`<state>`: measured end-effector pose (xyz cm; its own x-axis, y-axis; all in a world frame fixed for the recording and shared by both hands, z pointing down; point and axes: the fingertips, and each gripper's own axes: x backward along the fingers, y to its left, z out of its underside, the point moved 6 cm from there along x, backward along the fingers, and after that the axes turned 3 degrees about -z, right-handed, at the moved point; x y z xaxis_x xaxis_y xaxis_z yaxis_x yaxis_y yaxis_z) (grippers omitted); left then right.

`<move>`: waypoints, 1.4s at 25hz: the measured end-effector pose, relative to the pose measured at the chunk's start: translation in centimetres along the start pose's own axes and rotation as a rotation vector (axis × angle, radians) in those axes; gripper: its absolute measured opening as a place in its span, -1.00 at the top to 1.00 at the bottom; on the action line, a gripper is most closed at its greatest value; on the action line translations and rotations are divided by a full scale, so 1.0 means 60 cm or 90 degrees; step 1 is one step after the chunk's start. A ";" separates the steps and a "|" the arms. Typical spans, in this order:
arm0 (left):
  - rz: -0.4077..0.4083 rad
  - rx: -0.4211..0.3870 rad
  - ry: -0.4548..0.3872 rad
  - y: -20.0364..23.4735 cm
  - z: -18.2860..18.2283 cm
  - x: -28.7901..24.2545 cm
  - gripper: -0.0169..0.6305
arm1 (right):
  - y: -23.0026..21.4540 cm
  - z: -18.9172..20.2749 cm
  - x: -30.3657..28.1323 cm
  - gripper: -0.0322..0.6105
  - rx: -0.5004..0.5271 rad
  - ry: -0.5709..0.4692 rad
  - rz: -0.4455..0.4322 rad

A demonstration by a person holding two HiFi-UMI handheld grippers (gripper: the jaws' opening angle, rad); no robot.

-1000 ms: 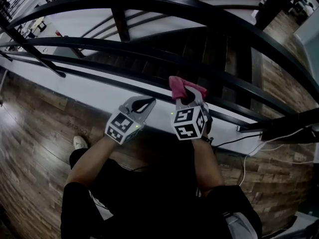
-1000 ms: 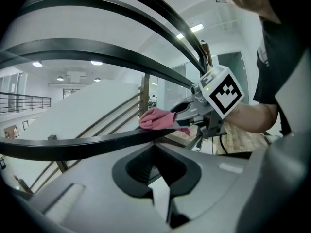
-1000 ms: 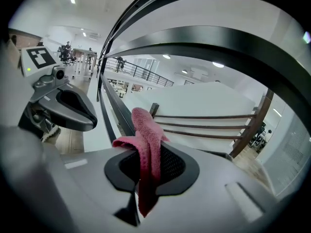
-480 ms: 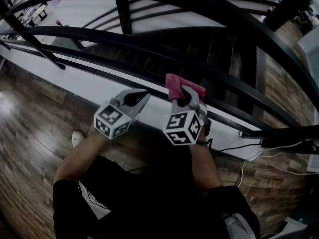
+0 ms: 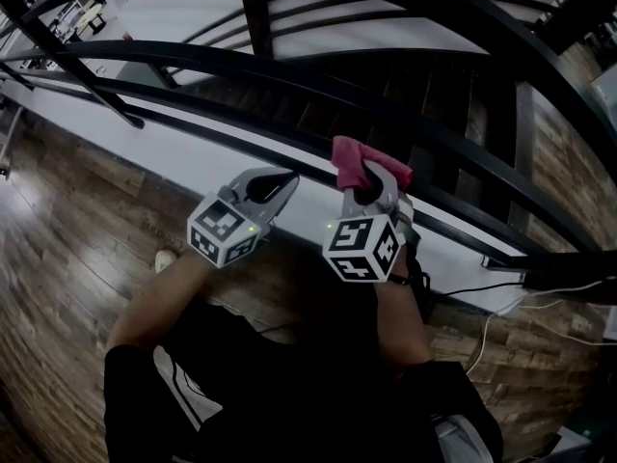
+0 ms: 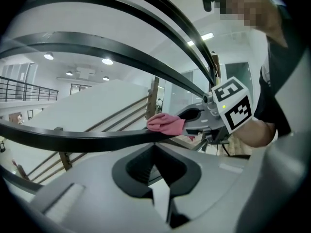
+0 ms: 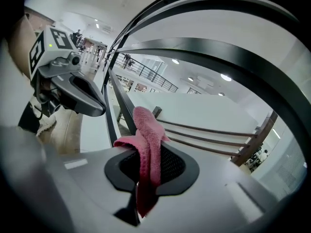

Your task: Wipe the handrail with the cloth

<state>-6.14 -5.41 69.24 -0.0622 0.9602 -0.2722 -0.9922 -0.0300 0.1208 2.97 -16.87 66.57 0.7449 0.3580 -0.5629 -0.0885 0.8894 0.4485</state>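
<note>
At the far left, a brown wooden floor (image 5: 67,220) is seen below the railing, and a light shoe (image 5: 166,258) is visible on it beside the person's left forearm. The left hand-held gripper (image 5: 285,177) is held on the near side of the black handrail (image 6: 73,140), with its tips pointed toward the rail. Its jaws are closed together and nothing is gripped between them. Whether its tips touch the rail cannot be told.

Just to its right, the right hand-held gripper (image 5: 371,177) is raised to the same rail, and its jaws are clamped on the pink cloth (image 5: 355,160). The cloth is bunched beyond the jaw tips and is pressed against the handrail, as shown in the left gripper view; a fold of it hangs back between the jaws toward the camera in the right gripper view. The two grippers are held near each other but apart.

Dark stairs (image 5: 386,95) are seen beyond the rails. At the far right, a white cable (image 5: 501,321) is laid across the floor.
</note>
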 end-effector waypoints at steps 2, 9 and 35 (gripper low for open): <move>-0.007 0.007 0.000 0.000 0.003 0.006 0.95 | 0.007 -0.006 -0.004 0.77 0.007 0.002 -0.008; -0.005 0.000 0.009 0.016 0.022 0.048 0.95 | 0.044 -0.032 -0.015 0.77 0.035 0.008 -0.002; 0.273 -0.042 0.011 0.238 0.051 0.123 0.95 | 0.115 -0.160 -0.115 0.77 -0.049 0.192 0.070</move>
<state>-20.42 2.08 71.91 -0.4713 0.8524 -0.2264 -0.8811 -0.4434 0.1648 -9.14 -10.49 66.87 0.4993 0.5105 -0.7000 -0.2153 0.8557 0.4705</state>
